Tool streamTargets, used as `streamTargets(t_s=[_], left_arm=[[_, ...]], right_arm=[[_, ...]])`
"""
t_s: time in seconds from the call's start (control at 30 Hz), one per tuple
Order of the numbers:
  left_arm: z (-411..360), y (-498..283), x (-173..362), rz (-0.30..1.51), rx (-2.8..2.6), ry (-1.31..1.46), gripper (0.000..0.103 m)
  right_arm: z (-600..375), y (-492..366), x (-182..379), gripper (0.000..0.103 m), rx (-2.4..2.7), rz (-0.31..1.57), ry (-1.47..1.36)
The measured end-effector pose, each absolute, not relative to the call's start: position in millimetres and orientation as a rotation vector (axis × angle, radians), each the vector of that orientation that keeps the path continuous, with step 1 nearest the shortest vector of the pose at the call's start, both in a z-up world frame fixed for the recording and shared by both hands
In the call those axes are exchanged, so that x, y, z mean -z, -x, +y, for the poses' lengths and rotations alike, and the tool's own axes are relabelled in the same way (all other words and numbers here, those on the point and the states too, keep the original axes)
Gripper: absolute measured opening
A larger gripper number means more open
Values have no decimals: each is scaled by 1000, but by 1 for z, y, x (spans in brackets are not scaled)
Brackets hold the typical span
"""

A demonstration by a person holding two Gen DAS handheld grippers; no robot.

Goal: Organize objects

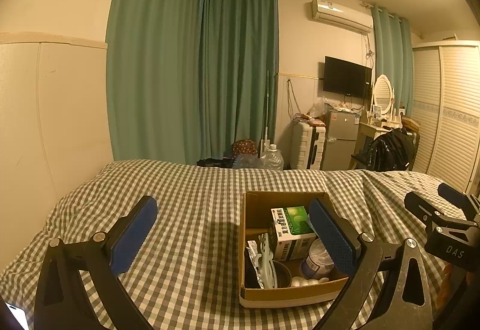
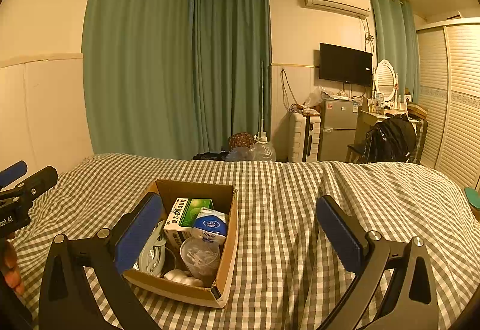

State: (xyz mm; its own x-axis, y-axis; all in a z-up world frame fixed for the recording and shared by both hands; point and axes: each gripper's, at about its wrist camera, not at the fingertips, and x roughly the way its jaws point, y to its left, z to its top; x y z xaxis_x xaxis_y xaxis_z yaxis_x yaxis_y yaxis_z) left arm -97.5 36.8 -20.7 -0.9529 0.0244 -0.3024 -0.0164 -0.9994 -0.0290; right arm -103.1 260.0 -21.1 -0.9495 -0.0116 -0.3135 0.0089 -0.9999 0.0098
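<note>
- cardboard box [image 2: 231, 228] on checked bedspread [image 2: 285, 210], by left gripper [image 1: 232, 235] right finger: green medicine carton [image 2: 187, 214], Vinda tissue pack [image 2: 210, 228], clear tub [image 2: 200, 258]
- right gripper [image 2: 240, 232], left gripper: jaws spread, empty

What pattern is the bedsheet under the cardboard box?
The bedsheet has a grey and white gingham check, clearest in the right wrist view.

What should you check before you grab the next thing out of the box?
1. Left tool open and holding nothing: ok.
2. Right tool open and holding nothing: ok.
3. Cardboard box upright on the checked bedspread: ok.
4. Green medicine box and tissue pack on top, easy to reach: ok.
5. Clear cup standing upright: ok.
6. What lies under the pile: cannot tell.
</note>
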Motion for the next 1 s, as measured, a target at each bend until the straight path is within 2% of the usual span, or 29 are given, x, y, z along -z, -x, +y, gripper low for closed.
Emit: streamTargets(t_s=[1.0], left_arm=[[35,98,21,-29,-3106,467,103]], right_arm=[[258,109,24,103,3095,-10,-518]])
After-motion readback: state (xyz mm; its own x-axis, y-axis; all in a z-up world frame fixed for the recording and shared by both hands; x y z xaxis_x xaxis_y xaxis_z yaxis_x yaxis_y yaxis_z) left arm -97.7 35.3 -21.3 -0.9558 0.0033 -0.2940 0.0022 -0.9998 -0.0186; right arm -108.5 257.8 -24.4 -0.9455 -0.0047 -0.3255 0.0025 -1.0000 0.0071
